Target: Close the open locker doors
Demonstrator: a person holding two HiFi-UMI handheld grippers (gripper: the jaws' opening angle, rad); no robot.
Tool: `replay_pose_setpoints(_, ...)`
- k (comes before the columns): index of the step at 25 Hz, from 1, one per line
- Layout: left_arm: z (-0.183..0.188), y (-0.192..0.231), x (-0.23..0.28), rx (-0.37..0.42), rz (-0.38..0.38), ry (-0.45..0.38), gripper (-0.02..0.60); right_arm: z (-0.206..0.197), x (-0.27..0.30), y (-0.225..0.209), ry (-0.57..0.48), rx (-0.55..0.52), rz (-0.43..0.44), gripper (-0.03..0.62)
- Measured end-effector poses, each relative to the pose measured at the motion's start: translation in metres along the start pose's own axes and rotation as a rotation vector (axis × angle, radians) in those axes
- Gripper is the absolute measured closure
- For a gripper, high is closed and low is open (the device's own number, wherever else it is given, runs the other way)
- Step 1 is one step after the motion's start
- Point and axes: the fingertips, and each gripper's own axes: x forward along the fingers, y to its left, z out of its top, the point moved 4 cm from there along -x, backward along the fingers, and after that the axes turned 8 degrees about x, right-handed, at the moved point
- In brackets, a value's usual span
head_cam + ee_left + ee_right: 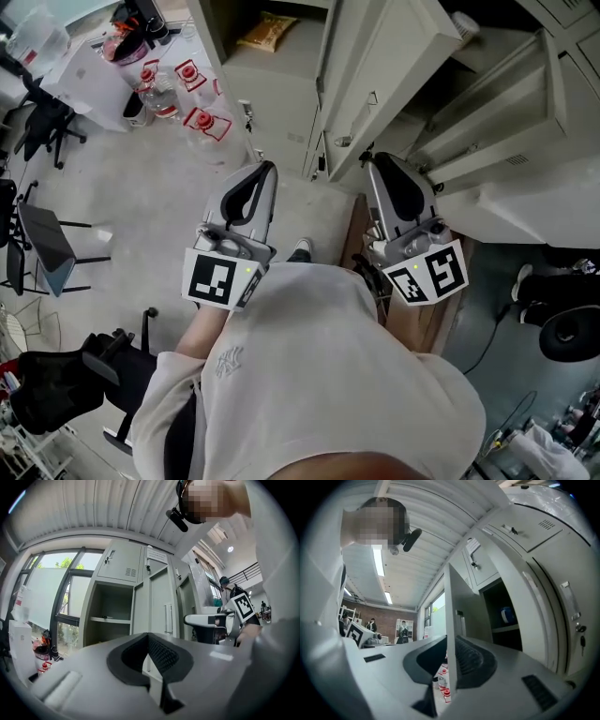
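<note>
**Head view, steeply downward.** You stand in front of a bank of grey lockers (281, 112) with both grippers raised toward it.

**Left side.** Your left gripper (267, 171) points at an open compartment (272, 66), where a yellow packet (267, 30) lies on the shelf. In the left gripper view, the left gripper (148, 638) has its jaws pressed together with nothing between them. The open compartment (108, 613) and its shelf stand ahead, well apart from the pads.

**Centre.** The open locker door (384, 75) swings out toward you. Its handle (342, 141) lies just beside the tip of your right gripper (372, 157).

**Right gripper view.** The open locker door (464, 597) is seen almost edge-on. Its pale edge runs down into the line where the jaws of the right gripper (449, 641) meet. These jaws are drawn nearly together, leaving only a thin slit. You cannot tell from either view whether the pads touch the door edge or whether the edge merely shows through the slit. To the right of the door, a dark compartment holds a blue object (507, 615) on a shelf.

**Right side, head view.** A second open door (497, 117) stands out from the lockers, clear of both grippers.

**Floor, upper left.** Clear bottles (178, 94) with red caps stand grouped near the locker base.
</note>
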Motion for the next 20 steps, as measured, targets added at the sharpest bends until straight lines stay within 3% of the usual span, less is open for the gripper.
replay_pose_setpoints(4, -0.01, 0.001, 0.007, -0.007, 0.019, 0.013, 0.58, 0.004, 0.009, -0.005, 0.004, -0.008, 0.05, 0.534)
replay_pose_setpoints(10, -0.015, 0.014, 0.021, -0.008, 0.03, 0.017, 0.58, 0.01, 0.02, -0.01, -0.01, -0.008, 0.053, 0.52)
replay_pose_setpoints(20, -0.022, 0.058, 0.038, -0.005, -0.004, 0.014, 0.58, -0.007, 0.07, 0.025, 0.022, 0.04, 0.175, 0.477)
